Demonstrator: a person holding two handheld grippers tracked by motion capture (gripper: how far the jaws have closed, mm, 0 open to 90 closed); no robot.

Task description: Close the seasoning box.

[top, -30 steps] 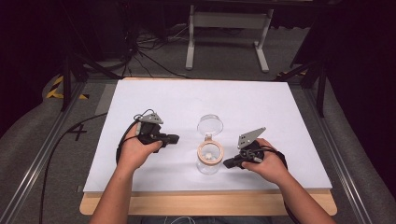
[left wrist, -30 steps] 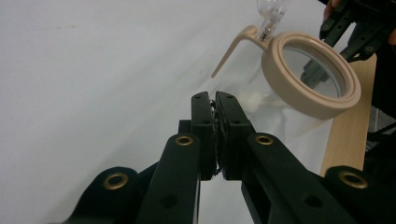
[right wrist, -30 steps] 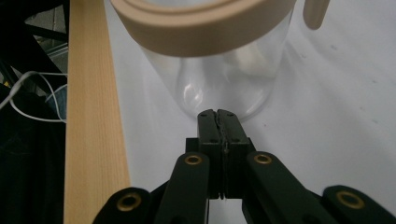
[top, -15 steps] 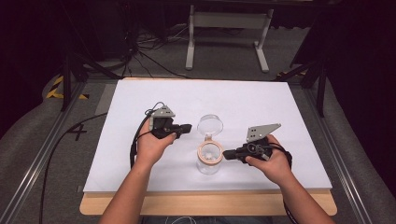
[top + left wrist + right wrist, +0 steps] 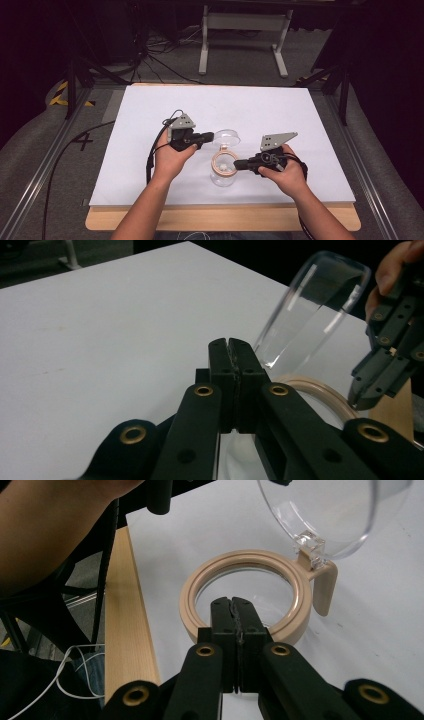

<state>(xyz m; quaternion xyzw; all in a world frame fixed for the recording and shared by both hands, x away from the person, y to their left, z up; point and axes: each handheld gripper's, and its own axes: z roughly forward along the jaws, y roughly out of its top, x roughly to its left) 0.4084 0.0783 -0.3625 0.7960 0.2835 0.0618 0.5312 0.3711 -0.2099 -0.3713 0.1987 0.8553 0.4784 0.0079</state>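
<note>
A clear jar [image 5: 223, 172] with a tan ring [image 5: 225, 162] round its mouth stood on the white desk [image 5: 150, 150], nearer the front edge than the back and roughly midway between the left and right edges. Its clear lid [image 5: 227, 136], hinged to the ring on the far side, was swung up and back, so the mouth lay open.

The right claw [image 5: 239, 164] came in from the jar's right side. In the right gripper view its 2 jaws were pressed flat together, with their tips at the near part of the ring [image 5: 245, 592]. Whether they pinched the ring or just rested against it I could not tell, since no rim showed between them. That placement looked meant to steady the jar, so it would not slide or tip while the lid was worked.

The left claw [image 5: 209, 136] sat at the lid's left side, its tips touching or just beside the lid. In the left gripper view its jaws were also closed on each other with nothing between them, and the lid [image 5: 312, 310] rose just past them, tilted away. Closed jaws make a blunt pusher, so this claw was probably there to nudge the lid about its hinge [image 5: 311, 547], not to grasp it. Which way it was to go, the pictures did not say.
</note>
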